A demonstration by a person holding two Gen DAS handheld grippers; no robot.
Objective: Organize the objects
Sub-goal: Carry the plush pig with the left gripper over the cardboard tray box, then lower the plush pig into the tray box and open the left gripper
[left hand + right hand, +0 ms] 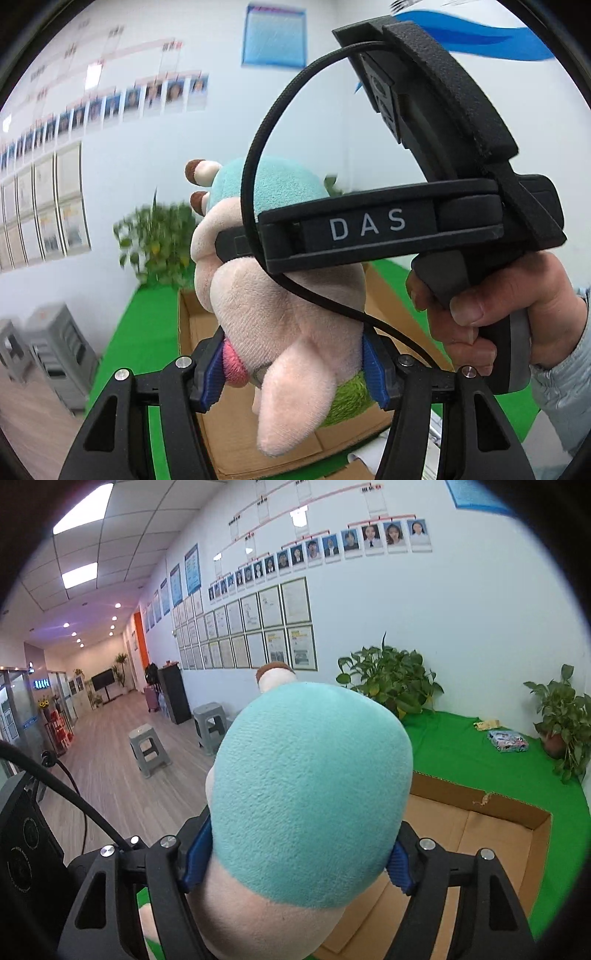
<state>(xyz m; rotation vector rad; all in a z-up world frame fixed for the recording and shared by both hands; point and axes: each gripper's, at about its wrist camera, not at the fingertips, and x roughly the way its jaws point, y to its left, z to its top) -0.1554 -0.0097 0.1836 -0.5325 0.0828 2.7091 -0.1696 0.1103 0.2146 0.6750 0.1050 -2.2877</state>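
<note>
A plush toy (280, 295) with a cream body, teal head and brown-tipped horns is held in the air by both grippers. My left gripper (295, 373) is shut on its lower body, blue pads pressed into both sides. My right gripper (295, 856) is shut on its teal head (310, 794). In the left wrist view the right gripper's black body, marked DAS, crosses in front of the toy, a hand on its handle. An open cardboard box (480, 834) lies below the toy on the green cloth; it also shows in the left wrist view (236, 435).
A green cloth (461, 749) covers the table. Potted plants (391, 675) stand along the white wall at the back and in the right corner. A small colourful packet (508, 740) lies near the corner. Grey stools (147, 747) stand on the wooden floor to the left.
</note>
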